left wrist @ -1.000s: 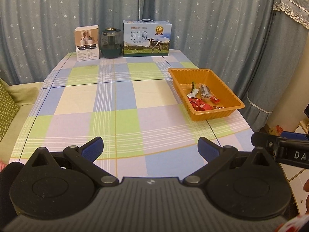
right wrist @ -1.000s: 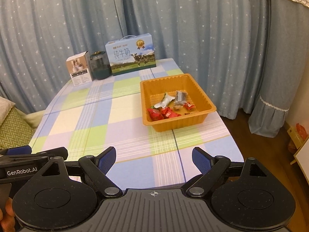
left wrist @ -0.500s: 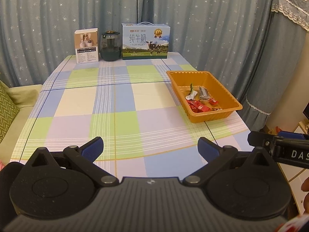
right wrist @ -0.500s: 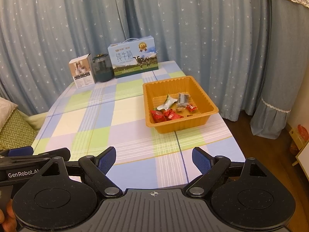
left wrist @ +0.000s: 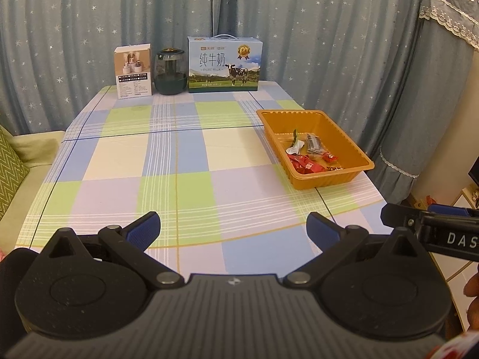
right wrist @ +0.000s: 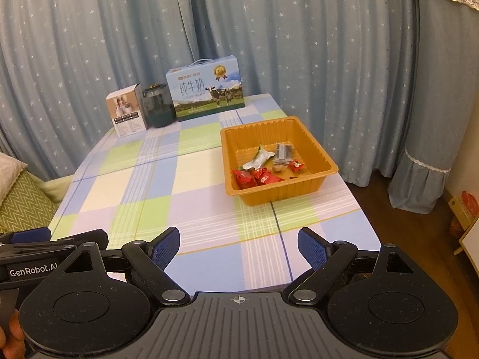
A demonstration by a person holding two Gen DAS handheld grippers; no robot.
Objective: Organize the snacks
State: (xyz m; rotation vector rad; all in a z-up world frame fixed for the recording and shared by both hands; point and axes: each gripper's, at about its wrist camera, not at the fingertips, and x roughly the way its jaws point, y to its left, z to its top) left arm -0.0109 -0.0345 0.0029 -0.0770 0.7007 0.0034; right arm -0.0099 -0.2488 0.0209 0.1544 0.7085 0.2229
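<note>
Nearest the cameras, both hand-held tools hang above the near edge of the table, well short of anything to pick up. The left gripper [left wrist: 233,229], black with blue pads, has its jaws spread wide and nothing between them; the right gripper [right wrist: 239,246], of the same make, is likewise released and empty.

Beyond them lies a bare stretch of the pastel checked tablecloth [left wrist: 179,161]. No loose snack shows on it in either view.

Farther on, toward the right edge, sits the shallow orange plastic tray [right wrist: 317,146]. The wrapped snacks [right wrist: 263,166] are all inside it, bunched toward its near side: several red packets, 1 pale wrapper with a green tip, 1 dark packet.

At the far end, against the starry curtain, stand a white carton [left wrist: 133,71], a dark green glass jar [left wrist: 170,71] and a blue milk box with a carry handle [left wrist: 223,64].

Judging by this, collecting looks finished or nearly so. To do the step well, scan the cloth for strays first. If any tidying remains, the right gripper is better placed: come down over the tray from above, stay inside the ribbed walls, and pinch 1 wrapper at a time by its body so the light tray does not slide.
</note>
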